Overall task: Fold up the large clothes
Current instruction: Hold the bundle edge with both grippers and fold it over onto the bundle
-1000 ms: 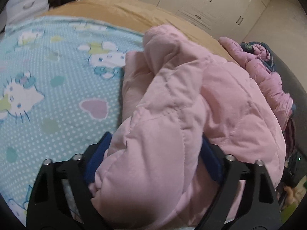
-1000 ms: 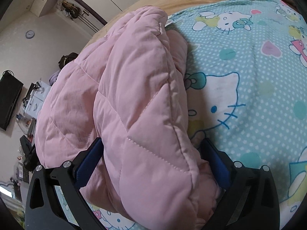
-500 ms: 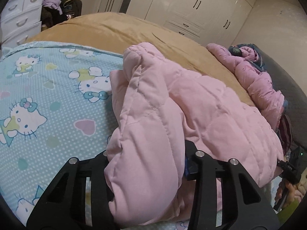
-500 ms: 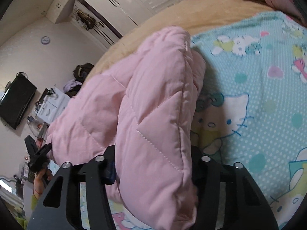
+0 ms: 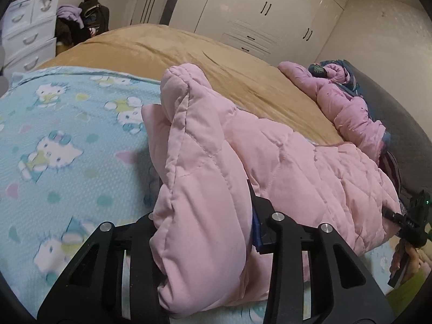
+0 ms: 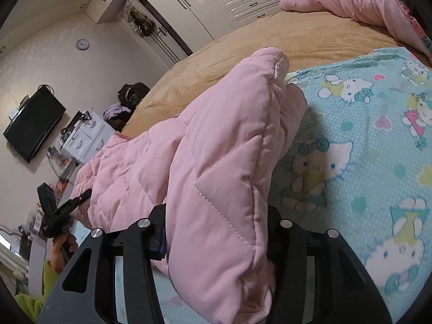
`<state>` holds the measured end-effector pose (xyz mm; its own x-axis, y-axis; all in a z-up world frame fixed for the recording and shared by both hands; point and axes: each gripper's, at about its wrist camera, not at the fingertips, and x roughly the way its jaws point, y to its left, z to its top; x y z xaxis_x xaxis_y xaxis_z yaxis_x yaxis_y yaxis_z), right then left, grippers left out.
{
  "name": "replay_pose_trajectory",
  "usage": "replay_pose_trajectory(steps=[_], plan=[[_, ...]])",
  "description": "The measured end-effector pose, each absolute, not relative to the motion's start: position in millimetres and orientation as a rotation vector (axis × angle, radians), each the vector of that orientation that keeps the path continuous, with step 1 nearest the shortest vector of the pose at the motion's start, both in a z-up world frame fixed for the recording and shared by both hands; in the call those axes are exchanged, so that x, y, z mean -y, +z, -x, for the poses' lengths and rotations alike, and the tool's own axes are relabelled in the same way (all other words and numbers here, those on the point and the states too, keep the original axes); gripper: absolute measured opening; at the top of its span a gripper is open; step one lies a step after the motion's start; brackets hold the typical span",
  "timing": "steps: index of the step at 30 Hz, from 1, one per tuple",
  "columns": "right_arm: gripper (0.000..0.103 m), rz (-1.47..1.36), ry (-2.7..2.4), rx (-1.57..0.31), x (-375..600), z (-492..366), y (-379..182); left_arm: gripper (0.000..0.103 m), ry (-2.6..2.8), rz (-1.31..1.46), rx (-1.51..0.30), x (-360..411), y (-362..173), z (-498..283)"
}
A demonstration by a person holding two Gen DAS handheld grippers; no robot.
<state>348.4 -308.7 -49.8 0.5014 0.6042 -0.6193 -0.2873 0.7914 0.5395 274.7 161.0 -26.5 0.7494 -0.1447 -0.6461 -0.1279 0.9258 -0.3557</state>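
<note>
A puffy pink quilted jacket (image 5: 283, 162) lies across a bed, one end in each gripper. In the left wrist view my left gripper (image 5: 202, 216) has a thick fold of it squeezed between its pads, and its jaws are still closing. The right wrist view shows my right gripper (image 6: 216, 216) clamped on the other bunched end of the jacket (image 6: 216, 135). Both ends are raised off the blanket and the middle sags between them. Each view also catches the other gripper, held by a hand, at its edge (image 5: 413, 216) (image 6: 59, 208).
A light blue cartoon-cat blanket (image 5: 67, 148) covers the near bed, over a tan bedspread (image 5: 189, 51). A second pink padded garment (image 5: 345, 100) lies heaped at the far side. White wardrobes (image 5: 256, 13), a drawer unit (image 5: 27, 35) and a wall TV (image 6: 32, 124) line the room.
Both grippers went from wide open around the jacket's folds to clamped on them. Both have risen, lifting the jacket's ends off the blanket, with more of the room in sight.
</note>
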Motion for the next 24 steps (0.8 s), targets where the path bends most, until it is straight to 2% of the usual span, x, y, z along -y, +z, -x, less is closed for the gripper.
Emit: replay_pose_trajectory(steps=[13, 24], plan=[[0.048, -0.376, 0.582, -0.9, 308.5, -285.0, -33.9, 0.03, -0.004, 0.388, -0.755, -158.3, -28.5, -213.0], [0.048, -0.404, 0.591, -0.895, 315.9, -252.7, -41.9, 0.03, 0.002, 0.368, -0.776, -158.1, -31.5, -179.2]])
